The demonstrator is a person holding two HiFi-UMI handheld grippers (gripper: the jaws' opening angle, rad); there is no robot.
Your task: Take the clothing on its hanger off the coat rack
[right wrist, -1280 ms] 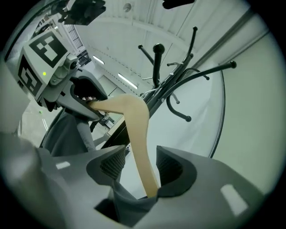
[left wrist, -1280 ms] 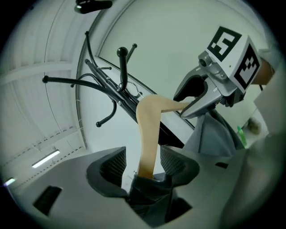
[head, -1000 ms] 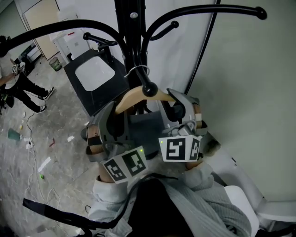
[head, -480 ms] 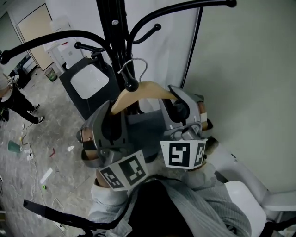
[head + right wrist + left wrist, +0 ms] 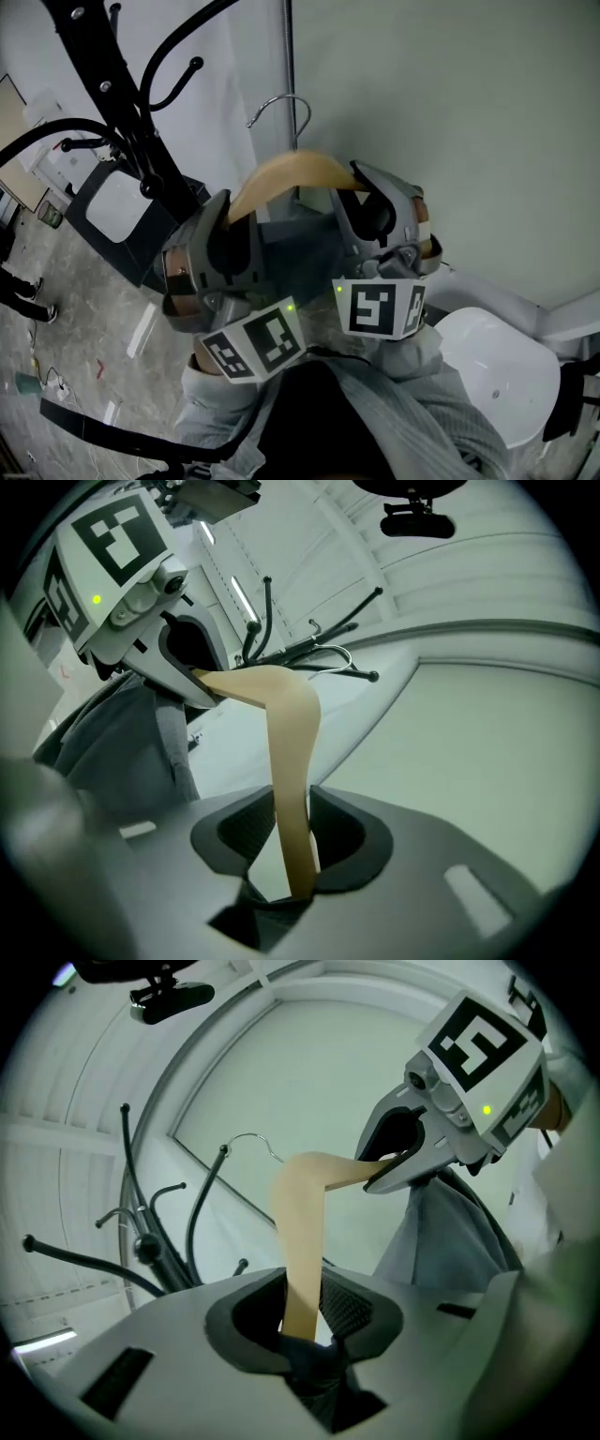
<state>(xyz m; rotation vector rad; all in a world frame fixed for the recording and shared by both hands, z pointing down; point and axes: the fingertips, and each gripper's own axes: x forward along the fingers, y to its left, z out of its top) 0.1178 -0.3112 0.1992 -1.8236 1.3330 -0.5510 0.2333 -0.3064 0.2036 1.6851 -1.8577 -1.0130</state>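
Both claws are clamped on the hanger [image 5: 291, 171]: left gripper [image 5: 230, 234] on one wooden arm, right gripper [image 5: 370, 202] on the other, pads narrow on the wood. The hook [image 5: 281, 103] sits top centre, free of the coat rack [image 5: 103, 75] at upper left. The clothing [image 5: 300, 251] hangs between the grippers. Risks: smooth wood, so if one grip slips the hanger tilts and the garment slides off. Swinging left could snag the hook on a rack arm. The white chair [image 5: 487, 366] at lower right could catch the hem. Pale wall [image 5: 450, 112] fills the upper right. The mottled grey floor [image 5: 84, 309] at left has cables and scraps.
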